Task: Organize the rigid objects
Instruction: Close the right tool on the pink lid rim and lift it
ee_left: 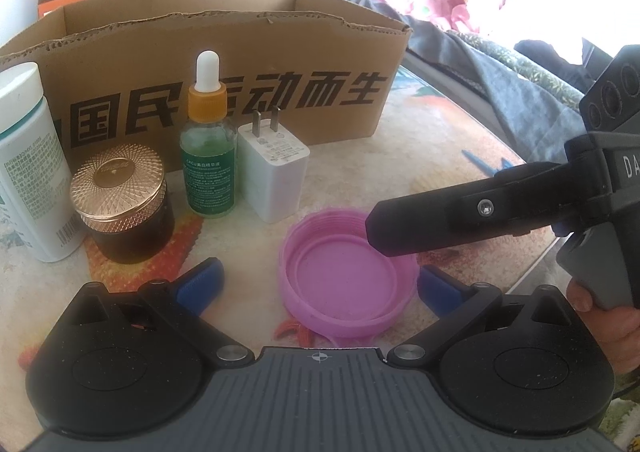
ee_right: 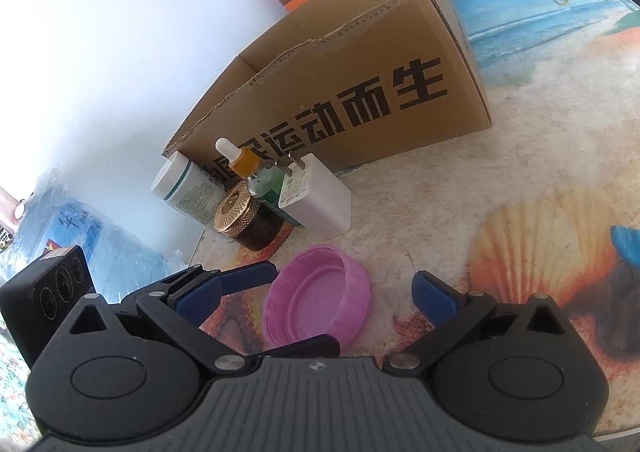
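Between your left gripper [ee_left: 318, 284] and right gripper [ee_right: 316, 296], both jaws spread, sits the pink lid [ee_left: 344, 272], untouched.

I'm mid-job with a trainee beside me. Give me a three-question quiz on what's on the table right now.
1. True or false: the pink lid lies with its hollow side up.
2. Which item stands between the gold-capped jar and the charger? A) white bottle B) dropper bottle C) box
3. Fill in: both claws, left and right, are ____ around the lid, holding nothing.

Key:
1. True
2. B, the dropper bottle
3. open
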`<state>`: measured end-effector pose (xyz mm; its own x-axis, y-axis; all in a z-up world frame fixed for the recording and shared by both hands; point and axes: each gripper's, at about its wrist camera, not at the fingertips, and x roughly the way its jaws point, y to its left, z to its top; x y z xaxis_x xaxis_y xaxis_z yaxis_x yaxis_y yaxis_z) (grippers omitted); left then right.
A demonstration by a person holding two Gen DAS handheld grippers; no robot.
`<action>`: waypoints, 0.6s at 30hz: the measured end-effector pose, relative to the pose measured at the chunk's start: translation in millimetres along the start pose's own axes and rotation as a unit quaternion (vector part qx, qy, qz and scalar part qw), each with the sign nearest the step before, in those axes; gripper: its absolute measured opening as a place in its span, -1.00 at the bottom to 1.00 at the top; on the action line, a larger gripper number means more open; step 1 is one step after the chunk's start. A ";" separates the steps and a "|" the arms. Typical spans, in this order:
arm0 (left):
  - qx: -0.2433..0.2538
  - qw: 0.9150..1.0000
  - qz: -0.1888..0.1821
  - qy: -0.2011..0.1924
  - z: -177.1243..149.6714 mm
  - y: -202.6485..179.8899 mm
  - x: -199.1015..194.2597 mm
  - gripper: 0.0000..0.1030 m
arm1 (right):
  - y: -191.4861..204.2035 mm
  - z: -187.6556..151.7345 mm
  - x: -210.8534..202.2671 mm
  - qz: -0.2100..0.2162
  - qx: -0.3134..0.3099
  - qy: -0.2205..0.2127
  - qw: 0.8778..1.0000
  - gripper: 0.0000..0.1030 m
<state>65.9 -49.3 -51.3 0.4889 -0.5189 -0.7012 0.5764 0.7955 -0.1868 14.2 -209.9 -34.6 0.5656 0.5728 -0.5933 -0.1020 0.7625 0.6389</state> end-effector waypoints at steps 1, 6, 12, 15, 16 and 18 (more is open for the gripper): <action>0.001 1.000 0.000 -0.001 -0.2 0.0 -0.2 1.00 | -0.1 0.1 -0.1 0.000 0.001 0.000 1.000 1.00; -0.009 1.000 -0.008 -0.006 -1.2 4.0 -1.5 1.00 | -2.1 0.6 -0.2 0.003 0.012 -0.001 1.000 1.00; -0.018 1.000 -0.014 -0.016 -2.4 6.4 -2.9 1.00 | -2.2 -0.5 -0.5 0.004 0.017 -0.004 1.000 1.00; -0.016 1.000 -0.009 -0.018 -3.3 5.5 -4.0 1.00 | -0.5 -1.1 -0.5 0.000 0.010 -0.004 1.000 1.00; -0.014 1.000 -0.004 -0.017 -3.1 3.8 -4.2 1.00 | 0.3 -1.1 -0.3 -0.002 0.007 -0.003 1.000 1.00; -0.004 1.000 0.004 -0.021 -3.7 0.7 -7.9 0.99 | 2.2 -1.2 -0.9 -0.008 0.002 -0.001 1.000 1.00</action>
<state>60.1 -43.5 -48.5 0.5198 -0.5254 -0.6736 0.5672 0.8019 -0.1878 12.5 -208.4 -33.2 0.5692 0.5600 -0.6020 -0.0898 0.7701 0.6315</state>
